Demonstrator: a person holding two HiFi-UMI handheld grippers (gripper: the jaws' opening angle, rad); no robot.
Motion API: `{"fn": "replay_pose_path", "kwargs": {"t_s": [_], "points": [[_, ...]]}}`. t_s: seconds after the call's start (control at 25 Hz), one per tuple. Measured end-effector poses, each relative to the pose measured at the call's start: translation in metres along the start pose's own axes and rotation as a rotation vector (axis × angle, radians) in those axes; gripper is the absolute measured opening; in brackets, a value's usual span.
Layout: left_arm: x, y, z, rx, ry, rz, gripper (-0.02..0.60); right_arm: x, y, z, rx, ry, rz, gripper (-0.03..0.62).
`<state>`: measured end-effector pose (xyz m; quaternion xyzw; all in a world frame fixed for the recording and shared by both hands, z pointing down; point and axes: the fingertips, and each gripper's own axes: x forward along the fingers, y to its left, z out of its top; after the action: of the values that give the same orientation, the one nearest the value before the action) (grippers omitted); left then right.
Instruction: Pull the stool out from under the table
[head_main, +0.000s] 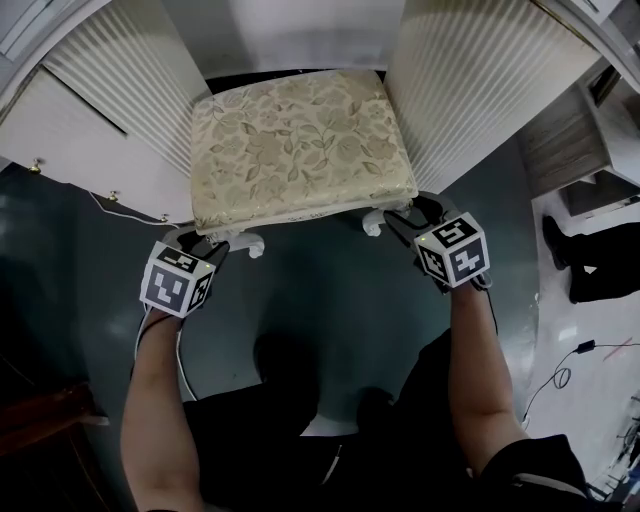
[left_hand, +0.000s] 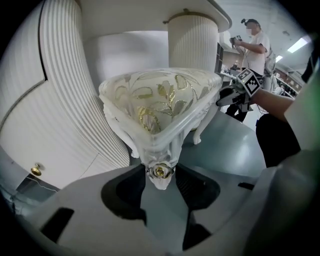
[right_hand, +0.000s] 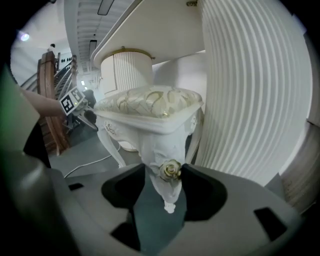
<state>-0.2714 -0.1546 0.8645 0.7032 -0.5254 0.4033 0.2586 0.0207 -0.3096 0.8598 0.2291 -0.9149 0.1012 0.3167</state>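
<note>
The stool (head_main: 300, 150), white with a floral gold cushion, stands partly in the gap between the table's two fluted white pedestals (head_main: 470, 90). My left gripper (head_main: 222, 243) is shut on the stool's front left leg; in the left gripper view the carved leg with its gold rose (left_hand: 160, 171) sits tight between the pads of the left gripper (left_hand: 160, 176). On the other side, my right gripper (head_main: 400, 218) is shut on the front right leg, whose rose (right_hand: 171, 170) is pinched between the pads of the right gripper (right_hand: 165, 174). Each gripper view shows the cushion (left_hand: 155, 100) (right_hand: 150, 107) above.
The left pedestal (head_main: 130, 100) and a drawer front with brass knobs (head_main: 36, 167) flank the stool. Dark grey floor (head_main: 320, 300) lies in front. A cable (head_main: 570, 365) and a person's shoes (head_main: 590, 260) are at the right. Dark wooden furniture (head_main: 50, 420) is at the lower left.
</note>
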Motion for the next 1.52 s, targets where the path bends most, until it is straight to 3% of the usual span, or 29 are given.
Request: {"fn": "replay_pose_path", "kwargs": {"t_s": [0.12, 0.36, 0.48, 0.72, 1.08, 1.36, 1.52], "points": [[0.004, 0.001, 0.000, -0.023, 0.005, 0.041, 0.207, 0.001, 0.000, -0.002, -0.012, -0.006, 0.038, 0.225], [0.007, 0.000, 0.000, -0.004, 0.004, 0.025, 0.195, 0.004, -0.004, -0.004, 0.015, 0.035, -0.011, 0.230], [0.005, -0.006, -0.004, -0.035, 0.015, 0.013, 0.192, 0.005, -0.001, -0.006, 0.049, 0.085, -0.018, 0.236], [-0.004, 0.000, 0.000, -0.178, 0.109, 0.020, 0.198, 0.002, 0.001, -0.003, 0.085, 0.256, 0.052, 0.232], [-0.013, -0.011, -0.004, -0.269, 0.333, -0.075, 0.206, -0.009, 0.007, -0.010, 0.088, 0.552, 0.215, 0.209], [-0.017, -0.009, -0.004, -0.287, 0.444, -0.064, 0.207, -0.006, 0.008, -0.009, 0.148, 0.623, 0.290, 0.210], [-0.011, -0.015, -0.010, -0.287, 0.433, -0.052, 0.206, -0.008, 0.005, -0.012, 0.148, 0.629, 0.261, 0.215]]}}
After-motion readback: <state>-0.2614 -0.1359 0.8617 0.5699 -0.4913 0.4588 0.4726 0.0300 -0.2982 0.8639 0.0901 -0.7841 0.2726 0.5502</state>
